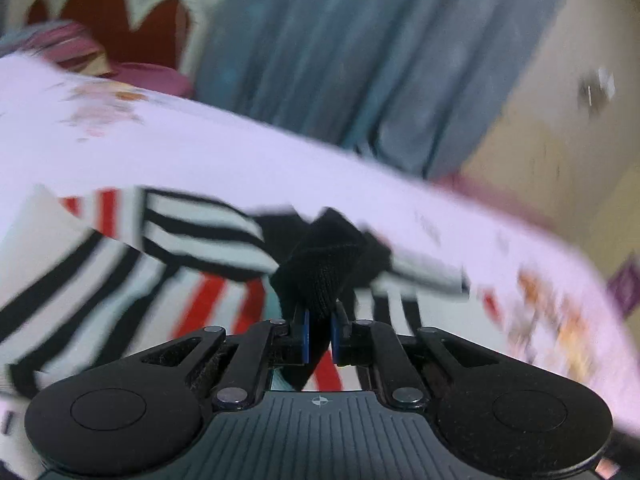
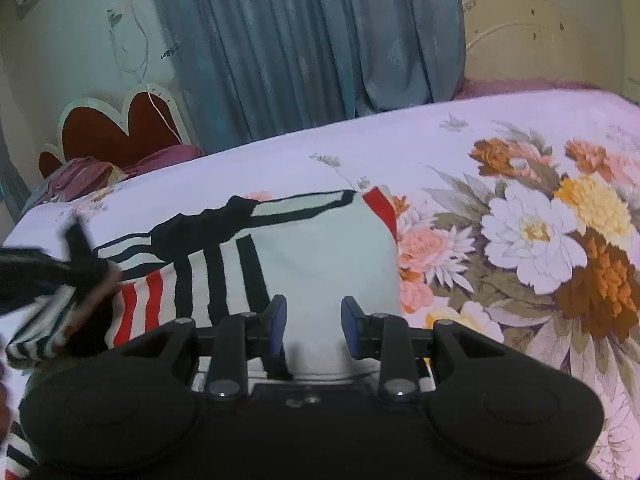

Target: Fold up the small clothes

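The striped garment, white with black and red bands, lies spread on the bed in front of both grippers. Its right edge stops beside the big flower print, and from there the floral sheet runs bare to the right and to the far edge. The left gripper has its jaws clenched on a black band of the garment, lifted off the bed; this view is blurred. The right gripper hovers over the white part near its near edge, jaws parted, pads not pressing the cloth. Beyond the bed hang blue curtains; a red scalloped headboard stands far left, a cream one far right.
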Action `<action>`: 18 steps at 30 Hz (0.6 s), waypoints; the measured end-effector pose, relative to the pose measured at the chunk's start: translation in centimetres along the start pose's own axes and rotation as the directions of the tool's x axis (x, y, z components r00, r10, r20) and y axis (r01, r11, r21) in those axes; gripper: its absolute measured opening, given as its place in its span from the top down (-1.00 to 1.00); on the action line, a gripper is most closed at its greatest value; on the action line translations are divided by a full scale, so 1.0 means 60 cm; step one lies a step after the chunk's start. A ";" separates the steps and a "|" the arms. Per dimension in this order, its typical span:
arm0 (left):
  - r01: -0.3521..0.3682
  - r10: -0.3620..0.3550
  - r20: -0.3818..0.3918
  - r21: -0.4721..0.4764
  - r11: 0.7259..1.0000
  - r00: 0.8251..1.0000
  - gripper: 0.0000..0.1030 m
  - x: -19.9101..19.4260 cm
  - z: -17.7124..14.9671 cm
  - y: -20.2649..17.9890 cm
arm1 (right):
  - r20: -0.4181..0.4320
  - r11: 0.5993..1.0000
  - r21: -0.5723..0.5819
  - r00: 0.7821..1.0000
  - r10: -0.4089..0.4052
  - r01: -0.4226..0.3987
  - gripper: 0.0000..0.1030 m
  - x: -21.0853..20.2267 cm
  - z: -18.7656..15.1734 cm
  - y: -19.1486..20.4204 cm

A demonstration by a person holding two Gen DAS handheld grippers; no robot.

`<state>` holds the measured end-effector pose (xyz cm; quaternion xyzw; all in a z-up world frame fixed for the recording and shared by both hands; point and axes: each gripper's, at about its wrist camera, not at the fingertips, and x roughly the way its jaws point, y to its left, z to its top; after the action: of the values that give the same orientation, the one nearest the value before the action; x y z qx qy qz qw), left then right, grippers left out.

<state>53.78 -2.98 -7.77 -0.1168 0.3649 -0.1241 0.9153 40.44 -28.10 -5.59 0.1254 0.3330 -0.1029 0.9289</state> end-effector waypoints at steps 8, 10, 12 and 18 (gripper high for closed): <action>-0.012 0.033 -0.106 0.193 0.981 0.994 0.09 0.051 -0.066 -0.089 | -0.013 0.999 -0.002 0.999 0.052 -0.052 0.06 -0.012 -0.001 -0.013; 0.013 0.000 -0.082 0.160 0.987 0.997 -0.44 0.033 -0.054 -0.074 | -0.006 0.996 0.013 0.996 0.088 -0.088 -0.18 -0.012 0.002 -0.011; -0.042 0.048 -0.030 0.167 0.985 0.998 -0.44 -0.007 -0.058 -0.056 | -0.023 0.992 0.029 0.992 0.127 -0.126 -0.07 -0.004 0.006 -0.002; -0.148 0.147 0.055 0.011 0.989 0.988 -0.43 -0.123 -0.066 0.095 | -0.071 0.967 0.101 0.968 0.241 -0.233 0.00 0.045 0.006 0.049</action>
<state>46.62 4.19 -7.59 -0.0859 0.3466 -0.0555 0.9324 43.53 -25.74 -6.58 0.2108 0.3488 -0.0008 0.9132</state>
